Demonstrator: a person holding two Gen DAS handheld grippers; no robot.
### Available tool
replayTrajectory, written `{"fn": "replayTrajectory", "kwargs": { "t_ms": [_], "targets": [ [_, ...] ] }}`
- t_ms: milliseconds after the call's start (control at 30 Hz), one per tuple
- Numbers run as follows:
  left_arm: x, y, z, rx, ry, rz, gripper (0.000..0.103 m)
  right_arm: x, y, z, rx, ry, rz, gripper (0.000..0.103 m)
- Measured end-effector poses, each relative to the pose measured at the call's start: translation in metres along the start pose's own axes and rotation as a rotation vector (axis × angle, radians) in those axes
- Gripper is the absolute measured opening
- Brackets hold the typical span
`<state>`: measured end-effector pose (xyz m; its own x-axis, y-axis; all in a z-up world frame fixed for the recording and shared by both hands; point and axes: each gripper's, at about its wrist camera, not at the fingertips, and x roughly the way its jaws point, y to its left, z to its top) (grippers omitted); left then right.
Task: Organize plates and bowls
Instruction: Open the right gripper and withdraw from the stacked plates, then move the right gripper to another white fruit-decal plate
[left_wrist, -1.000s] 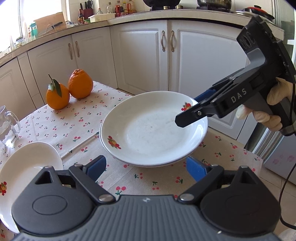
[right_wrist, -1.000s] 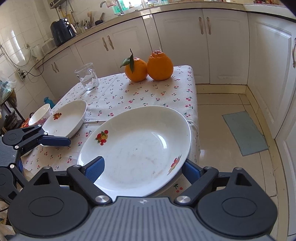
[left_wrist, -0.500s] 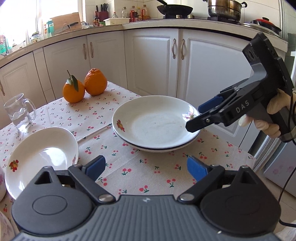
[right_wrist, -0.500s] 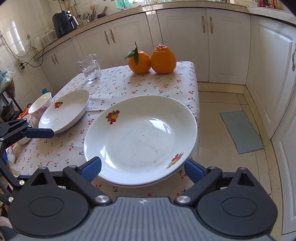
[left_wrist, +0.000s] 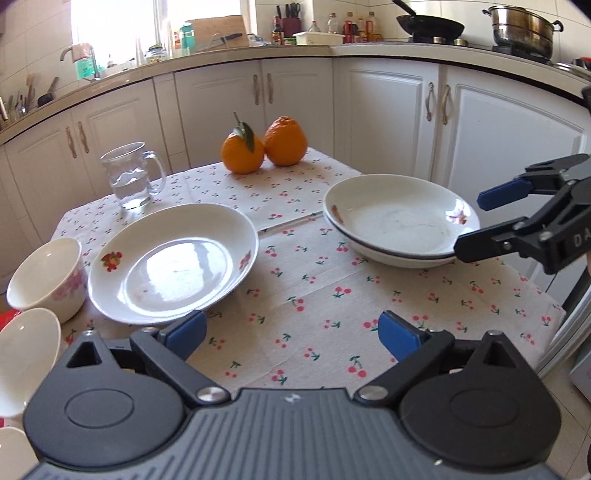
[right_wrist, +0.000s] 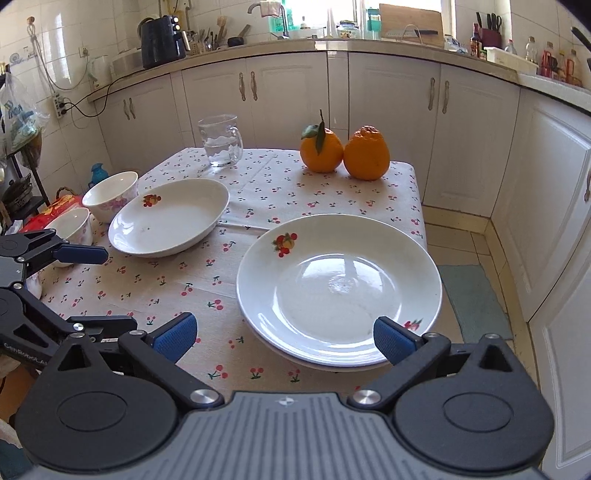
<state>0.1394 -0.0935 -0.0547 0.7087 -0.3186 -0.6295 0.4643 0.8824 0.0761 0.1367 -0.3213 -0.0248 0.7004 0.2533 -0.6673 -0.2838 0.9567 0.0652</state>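
Cherry-print tablecloth (left_wrist: 303, 288) fills both views. Two plates sit stacked (right_wrist: 338, 288) at lower right of the right view; I judge the loose plate (left_wrist: 171, 264), centre left, goes next. My left gripper (left_wrist: 291, 332) and right gripper (right_wrist: 282, 334) both gape wide, empty.

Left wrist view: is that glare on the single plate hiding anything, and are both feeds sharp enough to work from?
Left wrist view: a broad window reflection whitens the middle of the single plate, but its rim and fruit print stay clear. Right wrist view: a milder sheen on the stacked plates. Both views look sharp; fisheye bends the cabinets at the edges.
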Motion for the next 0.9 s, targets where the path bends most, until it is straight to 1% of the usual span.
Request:
{"fn": "replayTrajectory", "kwargs": {
  "t_ms": [133,200,300,367,500,633,700,800,900],
  "targets": [
    [0.007,0.011,-0.006,-0.058,0.018,0.093,0.099,0.002,0.019,0.003,-0.047,-0.016,0.018,0.103],
    [0.014,0.017,-0.008,-0.090,0.039,0.140,0.099,0.003,0.027,0.005,-0.061,-0.017,0.025,0.103],
    [0.024,0.026,-0.012,-0.144,0.062,0.180,0.099,0.007,0.034,0.009,-0.076,-0.015,0.033,0.103],
    [0.028,0.032,-0.014,-0.170,0.069,0.189,0.099,0.011,0.038,0.012,-0.088,-0.011,0.034,0.103],
    [0.037,0.036,-0.015,-0.190,0.077,0.199,0.099,0.020,0.044,0.019,-0.112,0.004,0.051,0.103],
    [0.045,0.042,-0.016,-0.217,0.093,0.196,0.099,0.032,0.051,0.029,-0.138,0.016,0.064,0.103],
    [0.047,0.046,-0.017,-0.238,0.086,0.180,0.099,0.039,0.053,0.035,-0.149,0.016,0.075,0.103],
    [0.050,0.047,-0.016,-0.235,0.080,0.182,0.103,0.051,0.057,0.044,-0.167,0.020,0.090,0.103],
    [0.053,0.049,-0.014,-0.238,0.076,0.184,0.103,0.065,0.060,0.054,-0.185,0.035,0.118,0.103]
  ]
}}
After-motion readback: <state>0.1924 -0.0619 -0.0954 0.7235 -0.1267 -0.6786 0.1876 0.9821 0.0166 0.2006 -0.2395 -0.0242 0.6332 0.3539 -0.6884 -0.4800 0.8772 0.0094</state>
